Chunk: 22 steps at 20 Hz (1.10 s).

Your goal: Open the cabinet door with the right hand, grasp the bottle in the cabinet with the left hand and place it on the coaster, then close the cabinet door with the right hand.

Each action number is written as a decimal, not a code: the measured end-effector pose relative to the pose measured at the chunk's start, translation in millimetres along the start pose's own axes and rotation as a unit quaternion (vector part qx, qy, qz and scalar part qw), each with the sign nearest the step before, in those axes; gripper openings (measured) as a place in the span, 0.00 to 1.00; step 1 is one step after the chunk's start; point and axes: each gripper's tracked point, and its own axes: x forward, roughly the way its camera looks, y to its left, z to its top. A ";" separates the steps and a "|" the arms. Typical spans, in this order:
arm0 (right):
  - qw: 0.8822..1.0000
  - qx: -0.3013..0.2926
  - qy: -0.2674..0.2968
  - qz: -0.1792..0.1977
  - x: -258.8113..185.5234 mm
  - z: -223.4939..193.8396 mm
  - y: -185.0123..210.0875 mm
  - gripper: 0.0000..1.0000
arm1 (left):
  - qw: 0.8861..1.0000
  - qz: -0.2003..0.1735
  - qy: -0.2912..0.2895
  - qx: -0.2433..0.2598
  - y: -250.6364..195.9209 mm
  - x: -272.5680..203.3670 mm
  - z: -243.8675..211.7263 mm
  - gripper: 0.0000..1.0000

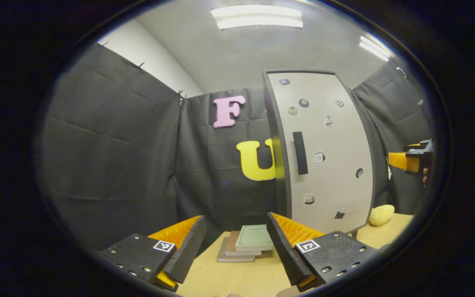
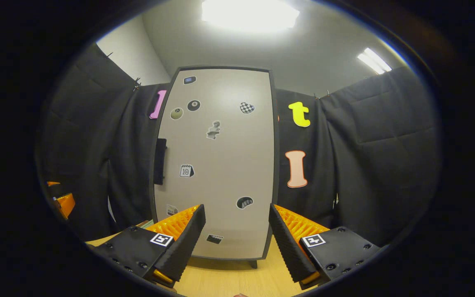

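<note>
Cabinet door [image 2: 217,165] shut, so the bottle presumably sits hidden inside. Right gripper [image 2: 235,231] faces the door, jaws wide, handle [image 2: 160,161] off to its left; left gripper [image 1: 235,243] waits wide open.

From my left gripper view, the cabinet [image 1: 324,152] stood on the table [image 1: 237,276] at about one o'clock, its door [image 1: 332,165] shut and the handle [image 1: 300,153] near the door's left edge. A stack of books [image 1: 245,243] lay at twelve o'clock, left of the cabinet's foot. A rounded object [image 1: 382,214] sat at three o'clock, right of the cabinet.
</note>
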 end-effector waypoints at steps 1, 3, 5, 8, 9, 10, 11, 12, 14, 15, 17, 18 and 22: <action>1.000 0.002 0.000 0.008 7.4 5.9 9.3 0.98 | 1.000 0.007 0.002 0.000 8.8 -0.6 -1.9 0.90; 1.000 0.006 -0.003 0.023 20.1 16.8 26.2 0.98 | 1.000 0.021 0.005 0.003 25.6 -1.7 -6.9 0.87; 0.999 0.011 -0.006 0.036 35.3 27.2 45.2 0.98 | 0.999 0.035 0.009 0.006 44.7 -3.2 -12.6 0.90; 0.999 0.016 -0.007 0.050 54.6 36.0 73.3 0.97 | 0.998 0.057 0.019 0.008 73.0 -8.6 -23.3 0.91; 0.998 0.018 -0.006 0.055 61.4 37.6 83.6 0.97 | 0.998 0.066 0.022 0.008 83.3 -10.2 -26.0 0.90; 0.998 0.019 -0.005 0.061 67.9 38.0 93.5 0.97 | 0.997 0.074 0.025 0.008 93.3 -12.0 -28.6 0.90; 0.998 0.020 -0.003 0.065 73.4 38.9 102.8 0.97 | 0.996 0.082 0.029 0.009 104.2 -13.6 -31.7 0.90; 0.997 0.020 0.000 0.069 80.1 37.9 111.6 0.97 | 0.995 0.090 0.032 0.010 113.7 -16.6 -35.9 0.90; 0.997 0.027 0.007 0.079 93.6 36.4 128.8 0.97 | 0.994 0.105 0.037 0.016 132.5 -20.2 -41.1 0.87; 0.996 0.034 0.009 0.083 100.6 36.6 137.1 0.97 | 0.993 0.111 0.039 0.017 140.3 -21.9 -42.2 0.87; 0.995 0.041 0.008 0.087 112.3 39.5 149.6 0.98 | 0.991 0.122 0.042 0.019 153.0 -26.0 -46.6 0.90; 0.995 0.042 0.007 0.087 118.7 40.4 155.3 0.98 | 0.991 0.126 0.044 0.019 158.6 -28.2 -48.7 0.90; 0.995 0.041 0.001 0.089 143.1 49.0 173.1 0.97 | 0.989 0.141 0.049 0.023 179.5 -32.1 -55.1 0.87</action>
